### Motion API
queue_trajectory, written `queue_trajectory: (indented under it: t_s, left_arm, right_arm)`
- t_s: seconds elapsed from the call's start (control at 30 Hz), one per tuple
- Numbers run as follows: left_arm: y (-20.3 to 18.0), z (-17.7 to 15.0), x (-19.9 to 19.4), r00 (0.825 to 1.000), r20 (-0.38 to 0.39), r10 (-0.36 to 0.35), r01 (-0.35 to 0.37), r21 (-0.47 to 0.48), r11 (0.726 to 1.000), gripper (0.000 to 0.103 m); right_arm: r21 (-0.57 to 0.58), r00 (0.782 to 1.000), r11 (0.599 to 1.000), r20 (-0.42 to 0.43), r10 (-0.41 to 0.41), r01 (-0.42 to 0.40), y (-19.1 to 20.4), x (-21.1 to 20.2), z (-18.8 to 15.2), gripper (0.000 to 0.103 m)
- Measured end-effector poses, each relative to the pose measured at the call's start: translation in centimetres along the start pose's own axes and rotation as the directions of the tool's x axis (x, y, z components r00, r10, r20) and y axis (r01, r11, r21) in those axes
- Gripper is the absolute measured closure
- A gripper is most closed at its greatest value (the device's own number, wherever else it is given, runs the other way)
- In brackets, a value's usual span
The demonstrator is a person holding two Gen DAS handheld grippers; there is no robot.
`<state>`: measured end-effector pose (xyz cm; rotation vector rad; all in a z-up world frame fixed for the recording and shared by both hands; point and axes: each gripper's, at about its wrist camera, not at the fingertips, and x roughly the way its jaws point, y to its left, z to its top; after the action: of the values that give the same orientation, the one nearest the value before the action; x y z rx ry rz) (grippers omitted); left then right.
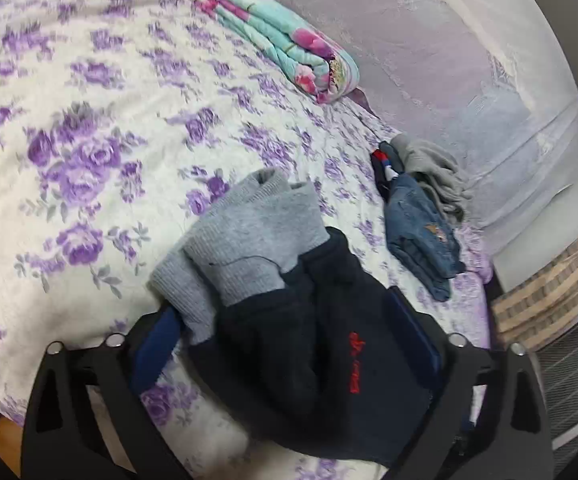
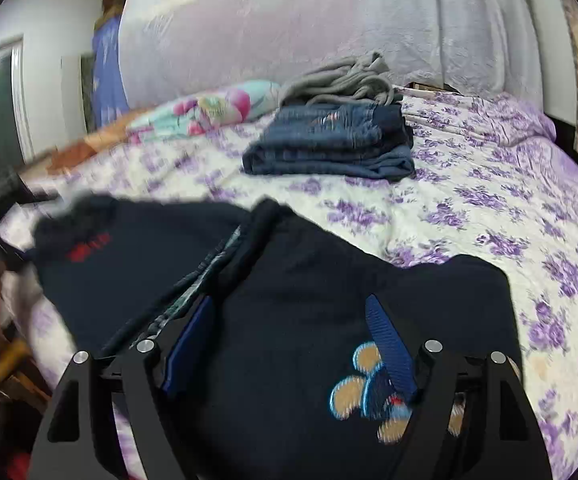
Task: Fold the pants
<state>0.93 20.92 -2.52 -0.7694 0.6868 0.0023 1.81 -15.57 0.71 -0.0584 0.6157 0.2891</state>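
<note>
Dark navy pants (image 1: pixel 309 344) with grey ribbed cuffs (image 1: pixel 245 236) and small red lettering lie on the floral bed. My left gripper (image 1: pixel 285 316) is open, its blue-padded fingers (image 1: pixel 157 344) standing either side of the bunched leg ends. In the right wrist view the same pants (image 2: pixel 289 320) show a cartoon patch (image 2: pixel 365 396). My right gripper (image 2: pixel 293 328) is open too, with the fabric draped between and over its fingers (image 2: pixel 393 352). The other gripper shows blurred at the left edge.
Folded blue jeans (image 1: pixel 421 236) and grey pants (image 1: pixel 433 172) sit stacked near the bed's right side; both show in the right wrist view (image 2: pixel 337 144). A folded turquoise floral blanket (image 1: pixel 285 40) lies by the covered headboard (image 2: pixel 329 28). The bed edge is near me.
</note>
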Motion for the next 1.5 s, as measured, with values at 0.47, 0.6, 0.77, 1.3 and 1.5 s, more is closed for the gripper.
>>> queue_trajectory:
  t_s: [0.47, 0.6, 0.77, 1.3, 1.5]
  left_arm:
    - [-2.5, -0.3, -2.1, 0.999, 0.05, 0.013, -0.021, 0.15, 0.988, 0.079]
    - [-7.9, -1.4, -3.8, 0.992, 0.129, -0.005, -0.035, 0.309, 0.95, 0.079]
    - [-15.9, -3.8, -5.3, 0.983, 0.161, -0.085, -0.009, 0.506, 0.862, 0.08]
    - [-30.8, -26.0, 4.7, 0.983, -0.182, -0.021, 0.177, 0.911, 0.373, 0.073]
    - [-29.2, -24.1, -0.7, 0.958, -0.2, -0.204, 0.266, 0.886, 0.379, 0.005]
  right_arm:
    - [-0.017, 0.998, 0.999, 0.036, -0.048, 0.048, -1.0, -1.8, 0.3, 0.004]
    - [-0.135, 0.993, 0.986, -0.058, -0.104, 0.095, -0.7, 1.0, -1.4, 0.003]
    - [-0.062, 0.995, 0.996, 0.073, -0.063, 0.067, -3.5, -3.1, -0.4, 0.004]
    - [0.554, 0.97, 0.832, 0.194, -0.145, 0.014, -21.0, -12.6, -5.1, 0.004]
    - [0.512, 0.963, 0.859, 0.216, -0.158, 0.026, -19.6, -13.7, -5.0, 0.004]
